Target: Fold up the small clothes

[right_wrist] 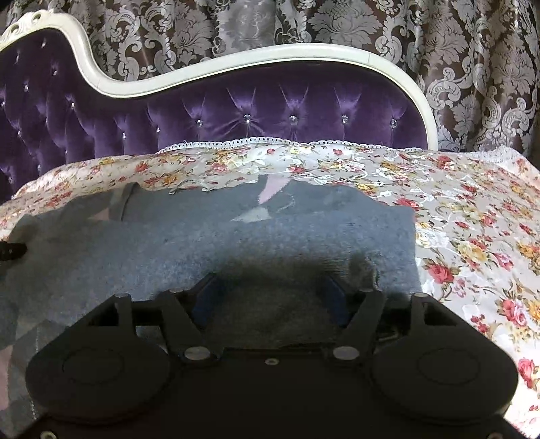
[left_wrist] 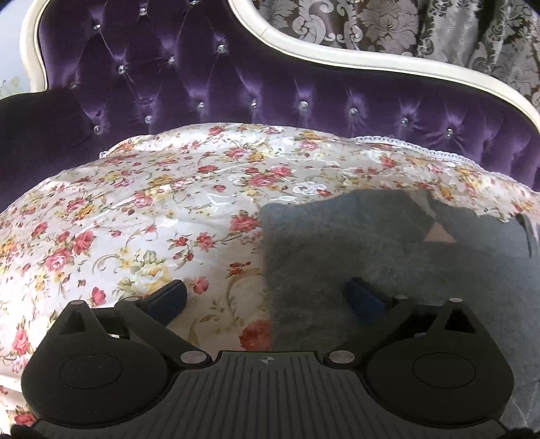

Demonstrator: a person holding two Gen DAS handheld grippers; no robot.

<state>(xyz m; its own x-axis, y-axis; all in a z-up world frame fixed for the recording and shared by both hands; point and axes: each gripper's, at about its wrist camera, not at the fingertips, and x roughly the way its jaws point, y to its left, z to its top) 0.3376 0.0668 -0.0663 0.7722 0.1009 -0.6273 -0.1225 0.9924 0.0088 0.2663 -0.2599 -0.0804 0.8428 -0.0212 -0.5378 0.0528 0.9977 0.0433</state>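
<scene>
Jaws spread wide on both grippers, holding nothing: the left gripper (left_wrist: 266, 299) straddles the left edge of one grey knit garment (left_wrist: 388, 256), the right gripper (right_wrist: 270, 297) hovers over its right half. Spread flat on a single floral cover (right_wrist: 472, 229) over the purple tufted sofa (right_wrist: 270, 104), the garment looks light, limp and fuzzy rather than slippery; edges and corners seem the likeliest holds.

A furnished room in a home: ahead of the tongs rises a purple button-tufted sofa back (right_wrist: 270, 111) with a curved cream frame (right_wrist: 236, 60), beneath them lies a lace-edged floral cover (left_wrist: 135, 209), and behind the sofa hangs a brown damask curtain (right_wrist: 337, 23).
</scene>
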